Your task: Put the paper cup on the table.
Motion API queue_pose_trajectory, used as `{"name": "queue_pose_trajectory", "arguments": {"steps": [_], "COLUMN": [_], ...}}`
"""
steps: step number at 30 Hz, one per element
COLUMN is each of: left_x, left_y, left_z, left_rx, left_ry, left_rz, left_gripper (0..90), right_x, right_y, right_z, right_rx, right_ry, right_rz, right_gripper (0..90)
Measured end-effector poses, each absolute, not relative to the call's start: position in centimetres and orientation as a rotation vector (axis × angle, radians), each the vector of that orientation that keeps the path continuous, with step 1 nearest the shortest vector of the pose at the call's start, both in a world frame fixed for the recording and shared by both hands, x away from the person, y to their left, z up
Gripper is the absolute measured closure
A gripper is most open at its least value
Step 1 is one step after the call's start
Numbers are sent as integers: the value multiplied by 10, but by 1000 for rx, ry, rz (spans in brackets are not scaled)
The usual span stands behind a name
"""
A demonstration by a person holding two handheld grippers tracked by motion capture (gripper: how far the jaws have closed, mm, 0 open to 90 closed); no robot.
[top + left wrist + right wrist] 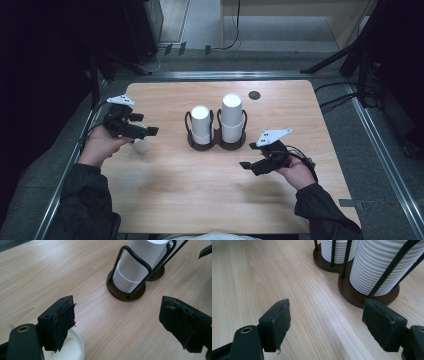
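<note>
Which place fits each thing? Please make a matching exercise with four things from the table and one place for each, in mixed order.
Things:
1. single white paper cup
2. taller stack of white paper cups
3. small dark round spot on the wooden table
4. right tool

Places:
A. far edge of the table, right of centre
B. right ring of the dark wire holder
C. under the left tool, on the table's left side
D. near side, right of the holder, jaws open over bare wood

Pairs: 1-C, 2-B, 3-A, 4-D
</note>
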State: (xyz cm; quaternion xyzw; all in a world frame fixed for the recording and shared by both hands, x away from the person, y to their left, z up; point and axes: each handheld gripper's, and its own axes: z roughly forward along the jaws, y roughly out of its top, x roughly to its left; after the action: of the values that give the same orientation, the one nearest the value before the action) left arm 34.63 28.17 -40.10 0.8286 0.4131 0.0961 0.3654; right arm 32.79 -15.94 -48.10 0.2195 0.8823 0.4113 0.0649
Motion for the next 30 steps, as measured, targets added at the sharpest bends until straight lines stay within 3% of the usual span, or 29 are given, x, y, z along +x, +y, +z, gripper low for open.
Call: {"name": "queue_pose_trajectory", "arguments": {"steps": [30], "left_x": [323], "left_y": [189], "left_z": [-437], "left_rx": [2208], "left_ry": [814], "left_rz": [156], "left_gripper": [137], "right_x": [327], "right_y": [-160], "right_z": [-480], "right_rx": [651], "right_ry": [2665], "right_rz": [1242], "right_gripper": [229]}}
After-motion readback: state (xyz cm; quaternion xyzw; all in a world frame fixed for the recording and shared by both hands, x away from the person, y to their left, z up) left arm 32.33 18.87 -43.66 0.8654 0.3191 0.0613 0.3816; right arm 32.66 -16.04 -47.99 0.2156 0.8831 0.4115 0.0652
